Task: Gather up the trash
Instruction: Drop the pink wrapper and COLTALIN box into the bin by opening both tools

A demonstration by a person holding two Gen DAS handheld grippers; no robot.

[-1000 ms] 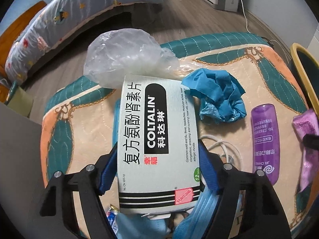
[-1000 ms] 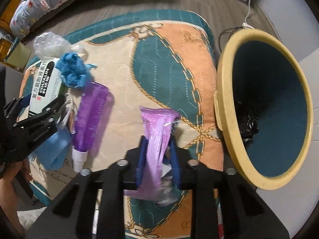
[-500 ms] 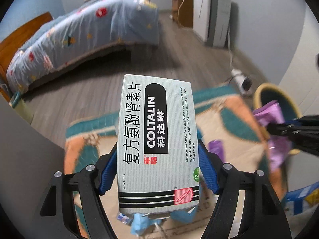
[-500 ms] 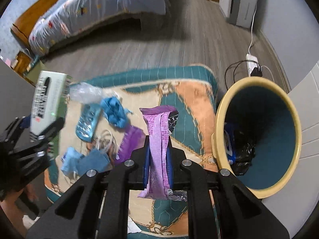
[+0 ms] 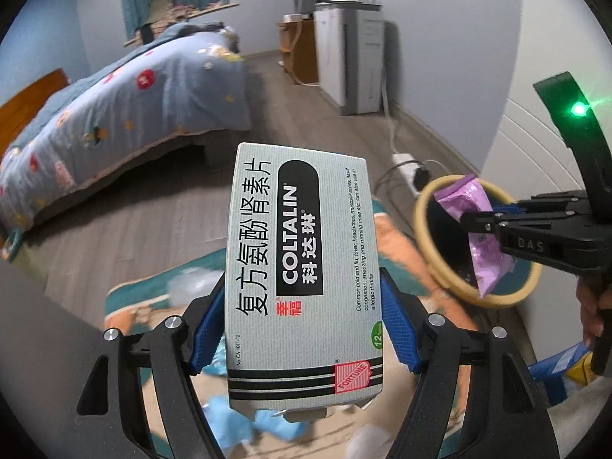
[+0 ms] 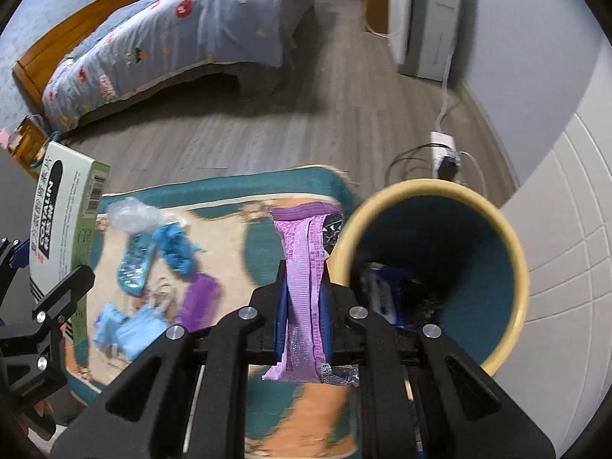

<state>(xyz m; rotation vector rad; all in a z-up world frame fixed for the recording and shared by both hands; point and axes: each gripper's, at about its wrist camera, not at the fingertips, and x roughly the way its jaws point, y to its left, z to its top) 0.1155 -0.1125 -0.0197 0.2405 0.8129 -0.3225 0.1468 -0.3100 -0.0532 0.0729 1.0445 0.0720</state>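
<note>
My left gripper (image 5: 302, 329) is shut on a grey medicine box (image 5: 302, 267) printed COLTALIN, held upright above the rug; the same box (image 6: 63, 222) shows at the left of the right wrist view. My right gripper (image 6: 304, 306) is shut on a purple wrapper (image 6: 304, 267), which hangs just left of the rim of the yellow-rimmed bin (image 6: 440, 267). In the left wrist view the wrapper (image 5: 478, 229) hangs over the bin (image 5: 432, 260) mouth. Dark and blue trash lies inside the bin.
On the patterned rug (image 6: 229, 206) lie a clear plastic bag (image 6: 132, 214), a crumpled blue cloth (image 6: 178, 248), a blue blister pack (image 6: 135, 267), a purple bottle (image 6: 199, 298) and blue masks (image 6: 126, 329). A bed (image 6: 172, 38), a cabinet (image 6: 424, 19) and a power strip (image 6: 443, 149) stand beyond.
Both grippers have risen and tilted up with their loads. The rug has dropped low in both views, and the wrapper has moved right, close to the bin.
</note>
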